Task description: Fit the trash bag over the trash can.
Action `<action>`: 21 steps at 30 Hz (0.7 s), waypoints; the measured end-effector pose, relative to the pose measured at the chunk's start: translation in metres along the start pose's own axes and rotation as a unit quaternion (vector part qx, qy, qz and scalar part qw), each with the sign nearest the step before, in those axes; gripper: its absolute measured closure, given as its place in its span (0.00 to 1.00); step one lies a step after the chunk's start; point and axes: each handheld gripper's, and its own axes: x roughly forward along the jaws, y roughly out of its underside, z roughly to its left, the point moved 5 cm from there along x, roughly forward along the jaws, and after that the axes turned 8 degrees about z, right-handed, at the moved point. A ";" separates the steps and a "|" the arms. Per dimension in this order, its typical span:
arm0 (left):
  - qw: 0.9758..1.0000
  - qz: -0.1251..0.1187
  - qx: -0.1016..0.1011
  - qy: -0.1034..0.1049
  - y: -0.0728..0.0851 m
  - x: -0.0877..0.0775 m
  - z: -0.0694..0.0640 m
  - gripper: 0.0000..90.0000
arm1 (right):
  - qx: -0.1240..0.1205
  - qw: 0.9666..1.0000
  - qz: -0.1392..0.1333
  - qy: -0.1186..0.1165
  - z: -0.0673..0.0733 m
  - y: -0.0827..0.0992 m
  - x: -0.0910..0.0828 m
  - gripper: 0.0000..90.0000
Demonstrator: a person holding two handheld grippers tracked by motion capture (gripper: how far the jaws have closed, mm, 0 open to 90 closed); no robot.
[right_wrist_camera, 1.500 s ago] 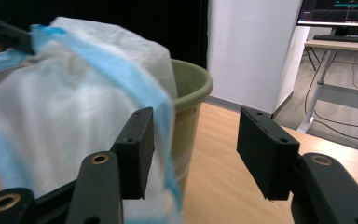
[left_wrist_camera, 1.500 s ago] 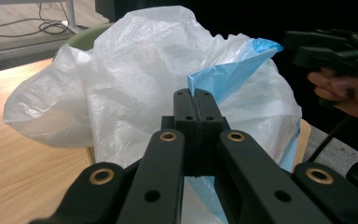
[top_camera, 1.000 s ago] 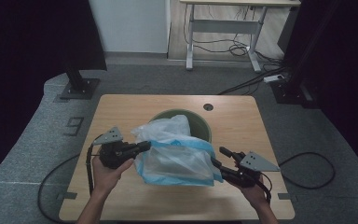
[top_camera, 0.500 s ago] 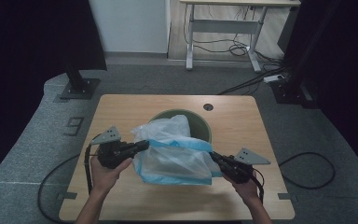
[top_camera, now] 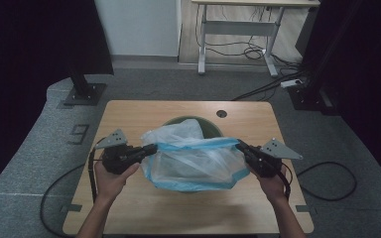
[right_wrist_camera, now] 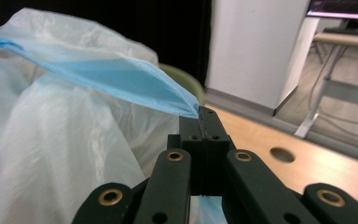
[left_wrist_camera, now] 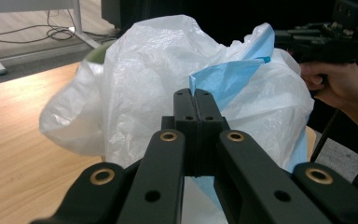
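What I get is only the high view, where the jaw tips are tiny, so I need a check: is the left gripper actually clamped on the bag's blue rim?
Observer: Yes. In the left gripper view, the left gripper has its jaws pressed together, with a fold of the blue rim pinched at their tips.
Operator: And the other side?
Observer: Same. In the right gripper view, the right gripper is shut on a corner of the blue rim, which stretches away from the tips.
Operator: Where is the bin from there?
Observer: The green bin shows its edge just behind the white bag; I cannot tell whether they touch.
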 end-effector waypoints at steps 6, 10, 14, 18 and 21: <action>1.000 0.000 -0.007 -0.013 -0.005 0.000 0.012 1.00 | -0.008 1.000 0.006 0.015 -0.006 -0.017 0.017 0.99; 1.000 0.000 -0.018 -0.018 -0.005 0.000 0.023 1.00 | -0.016 1.000 0.011 0.023 -0.007 -0.024 0.029 0.99; 1.000 0.005 -0.020 -0.024 -0.006 0.000 0.032 1.00 | -0.022 0.999 0.015 0.030 -0.009 -0.029 0.041 0.99; 0.999 0.003 -0.023 -0.026 -0.007 0.000 0.037 1.00 | -0.021 0.999 0.017 0.031 -0.011 -0.033 0.049 0.99; 0.999 0.003 -0.024 -0.028 -0.006 -0.001 0.041 1.00 | -0.020 0.999 0.019 0.026 -0.011 -0.033 0.053 0.99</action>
